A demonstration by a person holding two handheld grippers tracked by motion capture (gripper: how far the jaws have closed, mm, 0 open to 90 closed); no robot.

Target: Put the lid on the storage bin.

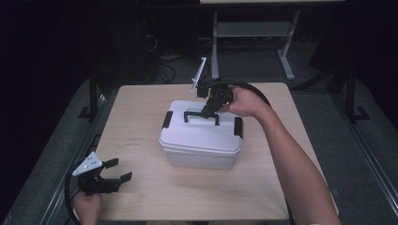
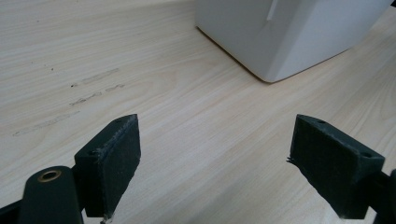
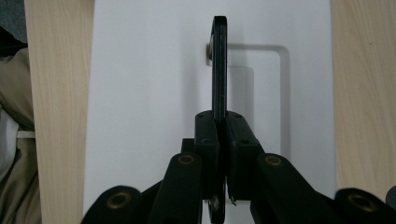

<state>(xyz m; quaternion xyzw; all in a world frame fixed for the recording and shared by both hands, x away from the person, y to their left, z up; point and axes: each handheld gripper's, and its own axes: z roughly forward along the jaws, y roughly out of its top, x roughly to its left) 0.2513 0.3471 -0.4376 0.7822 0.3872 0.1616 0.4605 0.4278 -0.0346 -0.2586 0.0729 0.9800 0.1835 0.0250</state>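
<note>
A white plastic box with black side latches stands in the middle of the wooden table. Its black carry handle is raised upright on the lid. My right gripper reaches down from the far side and is shut on that handle. In the right gripper view the thin black handle runs upward from between the pressed pads, over the white lid. My left gripper rests open near the table's front left corner, its pads wide apart over bare wood. The box's lower corner lies ahead of it.
A grey metal stand and cables sit on the dark floor beyond the table's far edge. Faint marks streak the wood left of the box. Bare tabletop lies to the left and in front of the box.
</note>
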